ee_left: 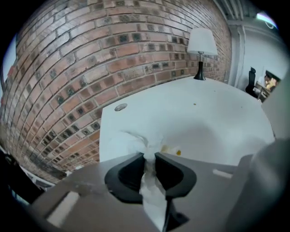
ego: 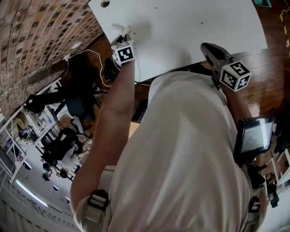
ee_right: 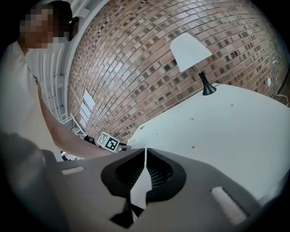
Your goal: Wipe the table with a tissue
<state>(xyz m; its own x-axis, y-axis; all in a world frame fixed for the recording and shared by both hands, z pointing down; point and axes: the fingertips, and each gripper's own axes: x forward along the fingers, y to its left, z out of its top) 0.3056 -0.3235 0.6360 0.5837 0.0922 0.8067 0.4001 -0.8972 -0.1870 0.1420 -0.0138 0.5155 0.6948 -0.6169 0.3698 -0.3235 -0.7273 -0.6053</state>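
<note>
My left gripper (ego: 123, 37) (ee_left: 149, 157) is shut on a crumpled white tissue (ee_left: 132, 142) (ego: 118, 29). The tissue's bunched end rests on the white table (ego: 190, 27) (ee_left: 213, 118) near its left edge. A small yellow stain (ee_left: 173, 150) lies on the table just beyond the left jaw tips. My right gripper (ego: 206, 46) (ee_right: 145, 154) hovers by the table's near edge, to the right of the left one. Its jaws are shut, with nothing between them. Small dark specks (ee_right: 193, 147) dot the table (ee_right: 235, 122) ahead of it.
A lamp (ee_left: 201, 45) (ee_right: 190, 50) with a white shade stands at the table's far end by the brick wall (ee_left: 90, 59). A round hole (ee_left: 120, 107) (ego: 105, 3) sits near the table's corner. Wooden floor (ego: 267, 68), cables (ego: 97, 56) and a tablet (ego: 253, 136) surround the table.
</note>
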